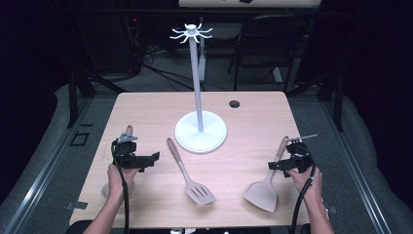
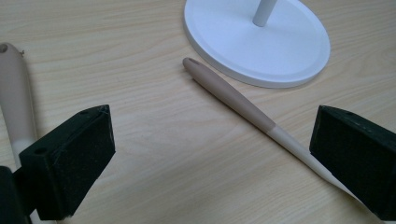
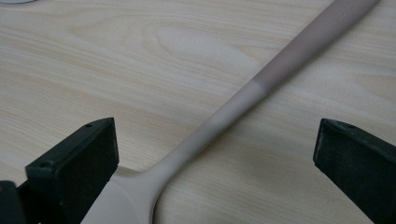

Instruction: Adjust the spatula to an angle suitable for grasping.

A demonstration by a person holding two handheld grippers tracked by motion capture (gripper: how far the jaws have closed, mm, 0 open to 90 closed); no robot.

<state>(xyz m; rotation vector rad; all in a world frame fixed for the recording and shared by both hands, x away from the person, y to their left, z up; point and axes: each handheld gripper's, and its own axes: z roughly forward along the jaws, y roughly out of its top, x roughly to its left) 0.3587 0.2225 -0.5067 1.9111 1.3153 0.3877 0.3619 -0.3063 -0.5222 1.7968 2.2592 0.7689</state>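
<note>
Two hand-held black grippers, left and right, hover with jaws wide apart and empty: the beige solid spatula lies between the right jaws, ready for gripping (white hook stand ahead).

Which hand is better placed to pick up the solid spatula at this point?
Right. The right tongs stand open with the solid spatula handle between them. The left tongs are across the table, nearer the slotted spatula.
</note>
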